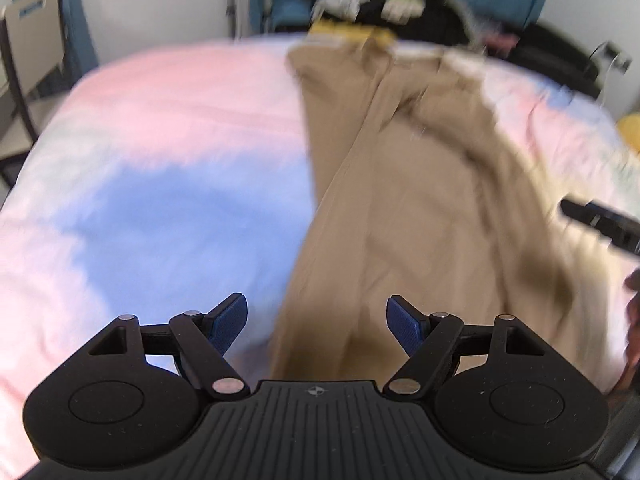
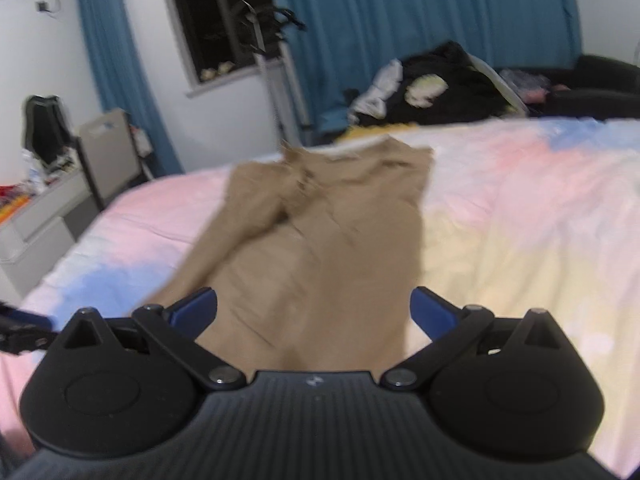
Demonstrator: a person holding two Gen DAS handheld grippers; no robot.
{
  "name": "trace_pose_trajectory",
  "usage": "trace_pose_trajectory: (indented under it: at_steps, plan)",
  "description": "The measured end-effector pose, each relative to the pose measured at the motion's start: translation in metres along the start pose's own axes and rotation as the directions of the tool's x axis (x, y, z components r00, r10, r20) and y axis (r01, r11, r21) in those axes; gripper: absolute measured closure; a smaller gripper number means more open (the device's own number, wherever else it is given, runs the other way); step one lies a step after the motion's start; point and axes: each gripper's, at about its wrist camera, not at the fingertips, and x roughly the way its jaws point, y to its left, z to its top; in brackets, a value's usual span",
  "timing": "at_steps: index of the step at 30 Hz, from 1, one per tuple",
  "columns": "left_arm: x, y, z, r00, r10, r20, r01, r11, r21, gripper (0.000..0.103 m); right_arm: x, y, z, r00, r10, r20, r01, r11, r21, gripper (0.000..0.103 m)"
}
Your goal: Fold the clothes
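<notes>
Tan trousers (image 1: 400, 200) lie lengthwise on a bed with a pink, blue and cream cover (image 1: 160, 160). The waistband is at the far end, the legs run toward me. My left gripper (image 1: 316, 320) is open and empty, above the near end of the left trouser leg. My right gripper (image 2: 314, 312) is open and empty, above the near part of the trousers (image 2: 320, 240), which are creased and bunched on their left side. The right gripper (image 1: 600, 220) shows at the right edge of the left wrist view. Both views are motion-blurred.
A pile of dark and white clothes (image 2: 432, 84) lies beyond the far end of the bed. A grey chair (image 1: 32, 40) and a low desk (image 2: 40, 208) stand at the left. Blue curtains (image 2: 400, 20) and a window are behind.
</notes>
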Motion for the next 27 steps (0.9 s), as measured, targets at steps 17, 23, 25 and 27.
trace_pose_trajectory:
  at_steps: [17, 23, 25, 27]
  plan:
    - [-0.017, -0.071, -0.023, 0.987, -0.026, -0.156, 0.079, 0.935, 0.345, 0.1, 0.007, -0.017, -0.006, 0.999, 0.02, -0.043, -0.015, 0.992, 0.127, 0.0]
    - [0.009, -0.111, -0.041, 0.977, -0.04, -0.209, 0.126, 0.901, 0.415, 0.1, 0.01, -0.016, -0.008, 0.998, 0.022, -0.058, -0.015, 0.993, 0.117, 0.0]
    - [0.025, -0.114, -0.048, 0.975, -0.032, -0.221, 0.121, 0.907, 0.404, 0.099, 0.01, -0.016, -0.008, 0.998, 0.019, -0.058, -0.012, 0.993, 0.118, 0.0]
    - [0.036, -0.113, -0.051, 0.973, -0.035, -0.229, 0.124, 0.912, 0.391, 0.095, 0.009, -0.017, -0.008, 0.998, 0.016, -0.06, -0.009, 0.993, 0.12, 0.0]
